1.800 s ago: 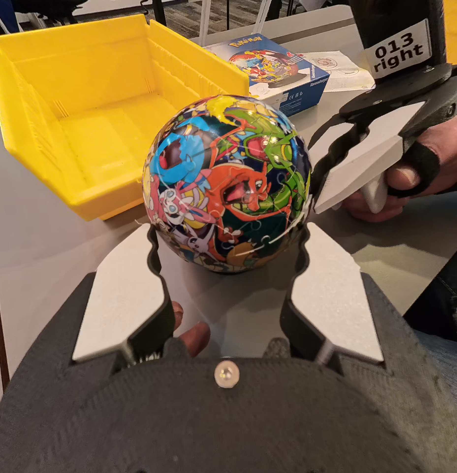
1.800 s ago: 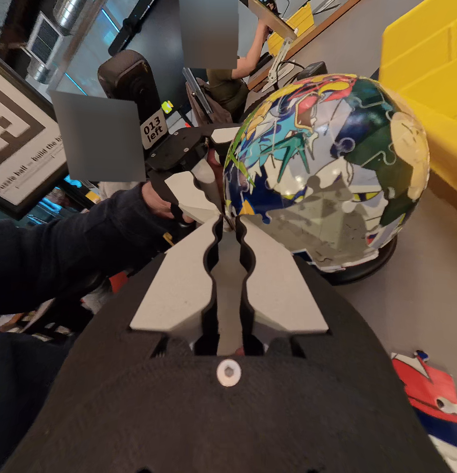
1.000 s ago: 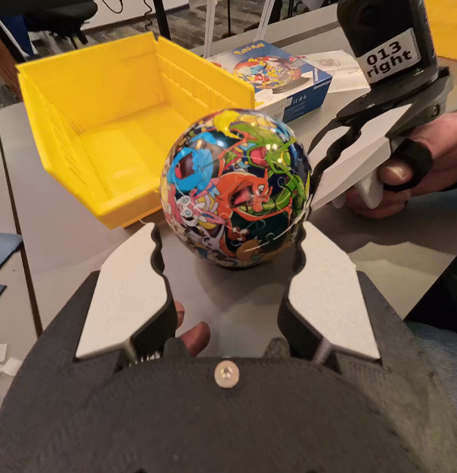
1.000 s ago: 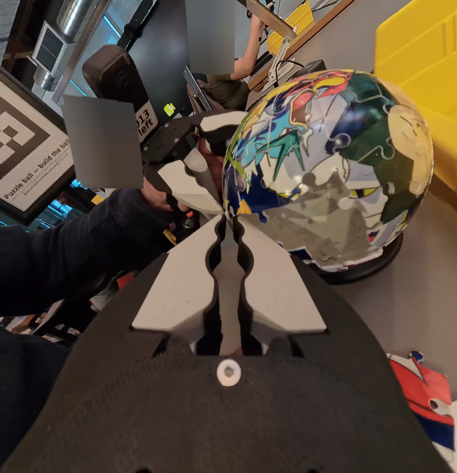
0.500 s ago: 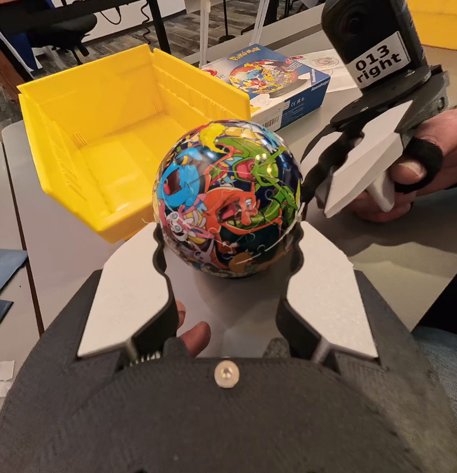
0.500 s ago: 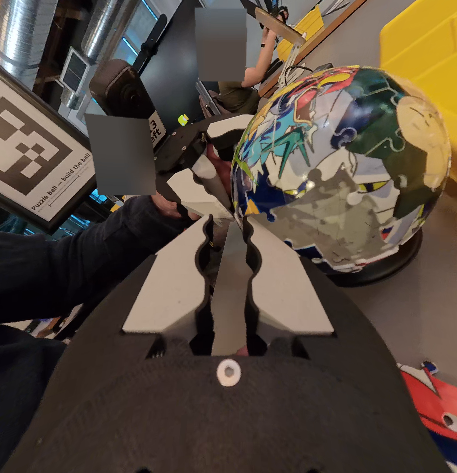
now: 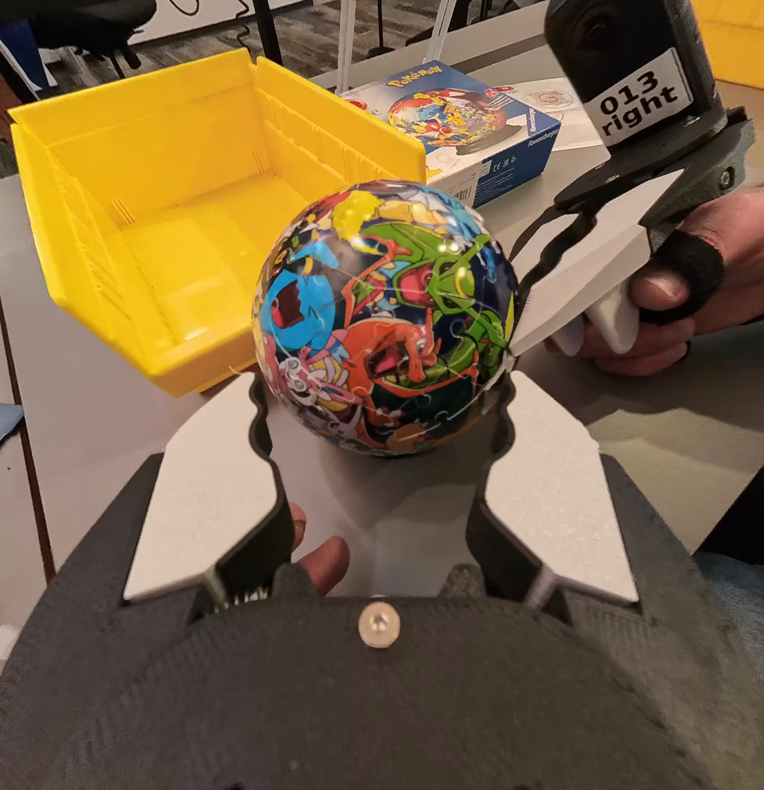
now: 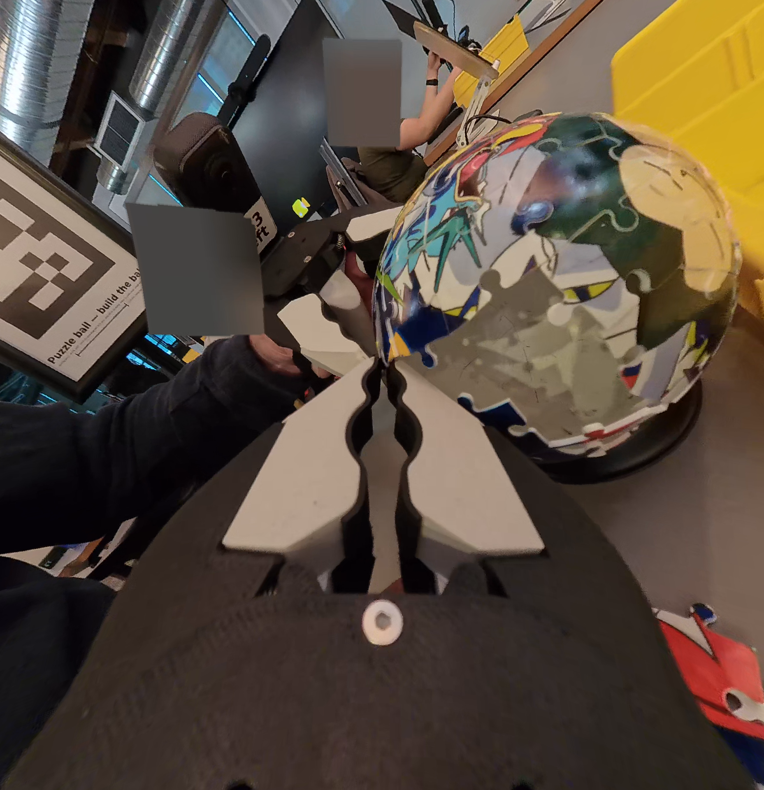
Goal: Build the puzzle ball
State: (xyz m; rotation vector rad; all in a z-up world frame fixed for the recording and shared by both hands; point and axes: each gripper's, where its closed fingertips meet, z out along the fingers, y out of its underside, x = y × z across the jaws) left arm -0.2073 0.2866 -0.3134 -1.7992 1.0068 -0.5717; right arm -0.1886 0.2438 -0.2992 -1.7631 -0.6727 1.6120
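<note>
Grey worktop [image 7: 93, 427] carries the puzzle ball [image 7: 384, 316] on its black stand [image 8: 653, 440]. Likely hollow, light, glossy-slick; cradle its equator gently. Left claw [image 7: 382, 395] spread wide around it; right claw [image 8: 382, 367] nearly closed, tips touching.

In the left wrist view we find the puzzle ball [image 7: 384, 316] at the centre, seated on a stand [image 8: 628, 457] on the surface [image 7: 98, 427], with the bin [image 7: 192, 222] at its 10 o'clock and the box [image 7: 478, 141] behind it at 1 o'clock. Our left gripper [image 7: 380, 380] sits at the ball's 6 o'clock with a finger on either side of its lower part, and our right gripper [image 7: 514, 342] meets the ball at 3 o'clock. In the right wrist view we see loose puzzle pieces [image 8: 726, 688] on the surface at 4 o'clock, near that gripper's body.
</note>
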